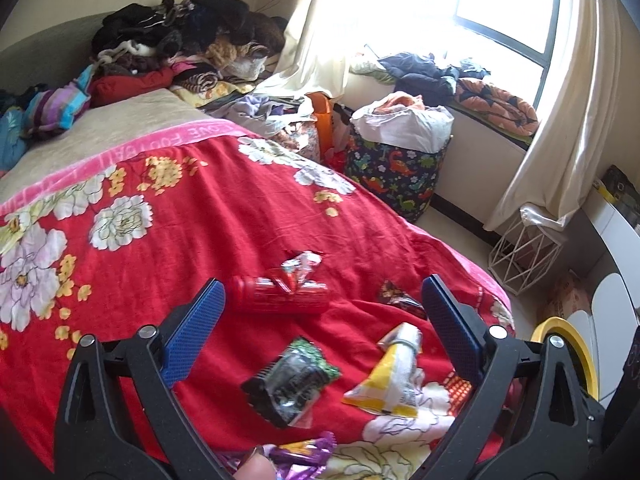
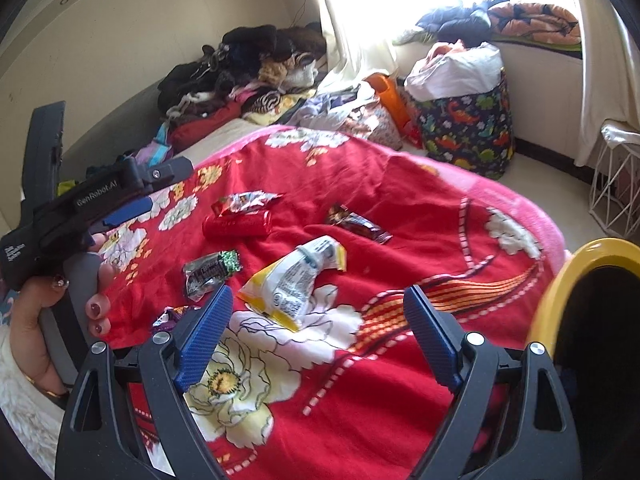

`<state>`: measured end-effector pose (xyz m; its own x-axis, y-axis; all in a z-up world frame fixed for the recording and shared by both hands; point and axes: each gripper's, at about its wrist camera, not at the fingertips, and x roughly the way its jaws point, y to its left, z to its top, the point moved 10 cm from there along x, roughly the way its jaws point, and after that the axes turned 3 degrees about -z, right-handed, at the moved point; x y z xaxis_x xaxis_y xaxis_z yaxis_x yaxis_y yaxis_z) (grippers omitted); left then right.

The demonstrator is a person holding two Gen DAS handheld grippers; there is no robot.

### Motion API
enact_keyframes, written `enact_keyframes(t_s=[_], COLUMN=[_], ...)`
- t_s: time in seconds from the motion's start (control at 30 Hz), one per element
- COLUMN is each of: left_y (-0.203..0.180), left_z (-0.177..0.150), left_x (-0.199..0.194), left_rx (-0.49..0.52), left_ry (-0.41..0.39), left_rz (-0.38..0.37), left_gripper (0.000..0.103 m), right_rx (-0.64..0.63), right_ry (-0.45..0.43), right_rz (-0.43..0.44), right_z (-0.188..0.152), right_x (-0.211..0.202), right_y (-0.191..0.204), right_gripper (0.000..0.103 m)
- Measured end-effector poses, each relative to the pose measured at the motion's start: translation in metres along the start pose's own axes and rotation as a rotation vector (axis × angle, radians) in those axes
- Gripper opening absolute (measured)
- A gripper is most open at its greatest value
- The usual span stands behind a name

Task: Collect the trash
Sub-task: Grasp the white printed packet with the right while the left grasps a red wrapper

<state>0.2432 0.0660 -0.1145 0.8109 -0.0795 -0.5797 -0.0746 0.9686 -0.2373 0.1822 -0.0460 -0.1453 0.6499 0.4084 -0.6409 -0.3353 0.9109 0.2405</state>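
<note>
1. Trash is lying scattered across the red floral blanket (image 2: 400, 208) covering the bed, none of it touched by either gripper.
2. Yellow-and-white snack bag (image 2: 294, 280) is lying crumpled near the middle of the blanket, just ahead of the right gripper (image 2: 318, 322).
3. Black-and-green wrapper (image 2: 210, 270) is sitting just left of the yellow bag.
4. Red can (image 2: 238, 224) is lying on its side farther back, with a red-and-silver wrapper (image 2: 244, 202) touching its far side.
5. Dark brown wrapper (image 2: 356, 224) is resting to the right of the can, apart from it.
6. Purple wrapper (image 2: 172, 316) is lying at the near edge, partly hidden behind the right gripper's left finger.
7. Right gripper is hovering over the blanket with its blue-padded jaws spread wide and nothing between them.
8. Left gripper (image 1: 320, 320) is also hanging over the bed, jaws spread wide and empty; a person's hand (image 2: 60, 304) is gripping its handle.
9. Yellow-rimmed bin (image 2: 560, 280) is standing at the right edge, beside the bed.
10. Dinosaur-print basket (image 1: 394, 172) is sitting on the floor under the window, stuffed with cloth.
</note>
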Motion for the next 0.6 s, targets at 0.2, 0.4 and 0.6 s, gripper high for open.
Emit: enact_keyframes(t_s=[0.2,0.4,0.6], left_y=[0.018,0.027,0.032], left_z=[0.000,-0.005,-0.010], left_x=[0.013,0.033,0.056], left_rx=[-0.027,-0.032,-0.036], left_ry=[0.038,0.091,0.134], left_rz=[-0.001,0.008,0.018], left_gripper=[0.073,0.064,0.060], right_rx=[0.006,0.055,0.097], right_ry=[0.061,0.126,0.209], right_rz=[0.029,0.043,0.068], right_z=[-0.002,-0.008,-0.022], right_x=[0.043,0.079,0.104], right_y=[0.020,0.021,0.014], right_gripper=[0.084,0.081,0.069])
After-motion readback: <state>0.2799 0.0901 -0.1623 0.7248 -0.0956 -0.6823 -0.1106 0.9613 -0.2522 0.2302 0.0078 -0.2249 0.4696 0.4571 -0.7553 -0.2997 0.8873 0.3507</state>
